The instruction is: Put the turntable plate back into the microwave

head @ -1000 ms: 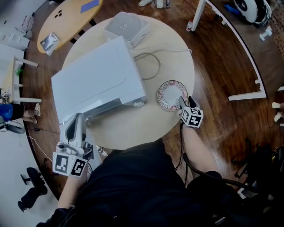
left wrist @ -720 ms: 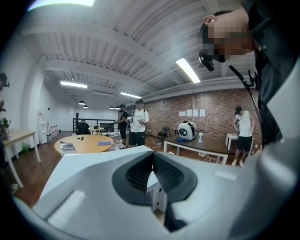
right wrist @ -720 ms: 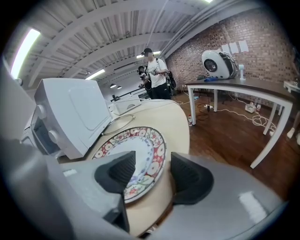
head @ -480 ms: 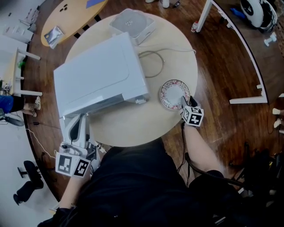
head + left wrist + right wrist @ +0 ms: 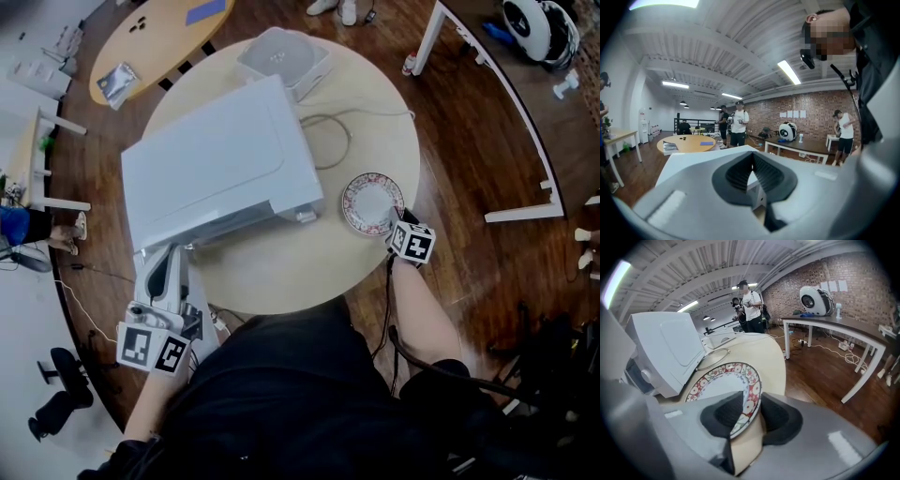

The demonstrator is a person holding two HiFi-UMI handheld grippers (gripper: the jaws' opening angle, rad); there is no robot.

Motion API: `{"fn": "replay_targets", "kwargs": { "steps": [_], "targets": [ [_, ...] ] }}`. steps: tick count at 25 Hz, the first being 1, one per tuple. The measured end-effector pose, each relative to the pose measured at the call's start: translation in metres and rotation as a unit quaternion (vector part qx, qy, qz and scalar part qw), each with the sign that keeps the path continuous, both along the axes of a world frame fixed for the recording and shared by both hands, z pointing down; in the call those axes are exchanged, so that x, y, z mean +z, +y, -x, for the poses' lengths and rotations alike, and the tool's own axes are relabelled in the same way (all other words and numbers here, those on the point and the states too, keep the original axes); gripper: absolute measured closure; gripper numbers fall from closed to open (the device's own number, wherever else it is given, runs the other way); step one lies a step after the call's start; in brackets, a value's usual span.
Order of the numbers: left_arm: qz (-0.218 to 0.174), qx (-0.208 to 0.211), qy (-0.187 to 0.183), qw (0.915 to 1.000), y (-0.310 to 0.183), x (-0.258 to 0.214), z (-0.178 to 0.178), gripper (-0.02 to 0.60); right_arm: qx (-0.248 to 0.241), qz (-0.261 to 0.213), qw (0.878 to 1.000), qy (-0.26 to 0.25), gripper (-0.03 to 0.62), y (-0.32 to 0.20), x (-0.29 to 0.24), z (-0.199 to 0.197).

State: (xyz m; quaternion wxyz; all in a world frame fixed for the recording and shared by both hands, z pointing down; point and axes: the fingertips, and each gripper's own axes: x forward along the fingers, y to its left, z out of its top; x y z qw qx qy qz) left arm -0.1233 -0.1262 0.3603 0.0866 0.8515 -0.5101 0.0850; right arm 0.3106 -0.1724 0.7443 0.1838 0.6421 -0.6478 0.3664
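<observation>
A dark plank floor (image 5: 469,141) runs under a pale round table (image 5: 281,272). A second round table (image 5: 155,37) in warmer wood stands just beyond it. A long dark-topped bench on white legs (image 5: 834,324) stands beside a red brick wall (image 5: 867,277) hung with white sheets. Overhead, a ribbed white ceiling (image 5: 717,28) carries bright strip lights (image 5: 789,72). A few people (image 5: 738,126) stand farther back.

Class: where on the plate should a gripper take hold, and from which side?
Grip the plate by its rim nearest the table edge, coming from the person's right. It lies flat and shallow, so only the raised rim fits between jaws. The right gripper is there, its jaws just closing around that rim.
</observation>
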Motion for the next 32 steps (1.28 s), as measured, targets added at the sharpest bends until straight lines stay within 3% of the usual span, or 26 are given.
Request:
{"fn": "replay_targets", "kwargs": {
  "steps": [6,9,14,18,32],
  "targets": [
    [-0.002,0.003,0.008,1.0,0.001,-0.002,0.008,0.577,0.038,-0.026,0.999,-0.022,0.507,0.009,-0.011,0.007],
    [0.0,0.001,0.014,0.9999,0.002,0.0,0.013,0.577,0.071,-0.048,0.994,-0.065,0.536,0.011,-0.018,0.01],
    [-0.002,0.005,0.024,0.9997,0.005,0.0,0.017,0.577,0.154,-0.072,0.97,-0.171,0.566,0.02,-0.023,0.01],
    [-0.006,0.006,0.031,0.9995,0.007,-0.001,0.021,0.577,0.188,-0.094,0.951,-0.226,0.577,0.025,-0.03,0.014],
    [-0.016,0.011,0.047,0.9987,0.022,-0.002,0.035,0.577,0.277,-0.11,0.902,-0.311,0.574,0.056,-0.028,0.021]
  ]
}}
